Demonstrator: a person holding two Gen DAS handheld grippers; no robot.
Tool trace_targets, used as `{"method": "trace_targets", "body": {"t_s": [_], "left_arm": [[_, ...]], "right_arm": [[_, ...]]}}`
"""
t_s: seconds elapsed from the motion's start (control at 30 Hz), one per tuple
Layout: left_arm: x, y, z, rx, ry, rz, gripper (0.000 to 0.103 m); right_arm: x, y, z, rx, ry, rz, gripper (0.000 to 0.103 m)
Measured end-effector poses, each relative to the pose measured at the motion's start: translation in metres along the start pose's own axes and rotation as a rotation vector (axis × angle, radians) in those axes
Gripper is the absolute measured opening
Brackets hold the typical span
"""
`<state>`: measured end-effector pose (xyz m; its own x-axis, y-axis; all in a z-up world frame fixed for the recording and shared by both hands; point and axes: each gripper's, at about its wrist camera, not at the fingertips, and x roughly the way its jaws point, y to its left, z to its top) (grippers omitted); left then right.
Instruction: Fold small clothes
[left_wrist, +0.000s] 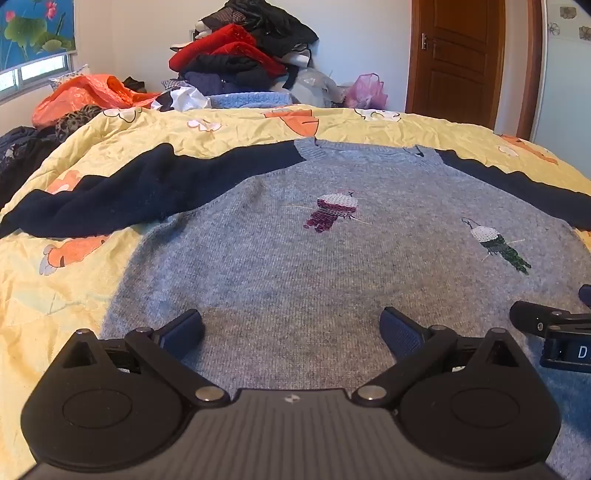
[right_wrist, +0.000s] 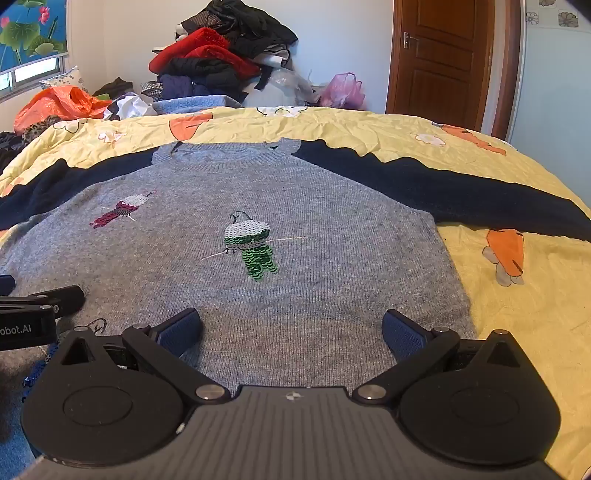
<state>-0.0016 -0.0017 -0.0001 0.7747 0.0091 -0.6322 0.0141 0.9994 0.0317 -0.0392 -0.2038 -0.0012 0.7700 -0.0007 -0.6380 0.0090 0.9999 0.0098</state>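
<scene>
Nearest the lens, at the bottom of each wrist view, the left gripper (left_wrist: 291, 330) and right gripper (right_wrist: 291, 330) have their blue-padded fingers spread wide and hold nothing, hovering side by side over the lower part of the grey sweater (left_wrist: 314, 258). The sweater lies flat, front up, across the middle of both frames on the yellow quilt (left_wrist: 55, 288), its navy sleeves (right_wrist: 461, 192) stretched out toward the left and right edges. Folding looks not yet begun, so the next move likely calls for each gripper to pinch a sleeve or side edge and bring it across the body.

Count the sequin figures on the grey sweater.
2 fully visible: a maroon figure toward the left sleeve, a green figure mid-chest. A third may hide behind the left claw.
</scene>
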Motion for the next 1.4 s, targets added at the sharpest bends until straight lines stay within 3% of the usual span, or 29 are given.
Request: {"method": "trace_targets", "body": {"t_s": [0.23,0.43,1.4], "left_arm": [[-0.002,-0.003,-0.004,0.003,0.007,-0.005,0.103],[0.004,0.006,0.006,-0.063,0.032,0.018,0.103],[0.003,0.003,0.005,-0.031,0.028,0.006,0.103]], "right_arm": [[0.000,0.000,0.000,0.000,-0.002,-0.001,0.103],[0.000,0.000,0.000,0.001,-0.001,0.001,0.103],[0.000,0.001,-0.001,0.000,-0.002,-0.001,0.103]]}}
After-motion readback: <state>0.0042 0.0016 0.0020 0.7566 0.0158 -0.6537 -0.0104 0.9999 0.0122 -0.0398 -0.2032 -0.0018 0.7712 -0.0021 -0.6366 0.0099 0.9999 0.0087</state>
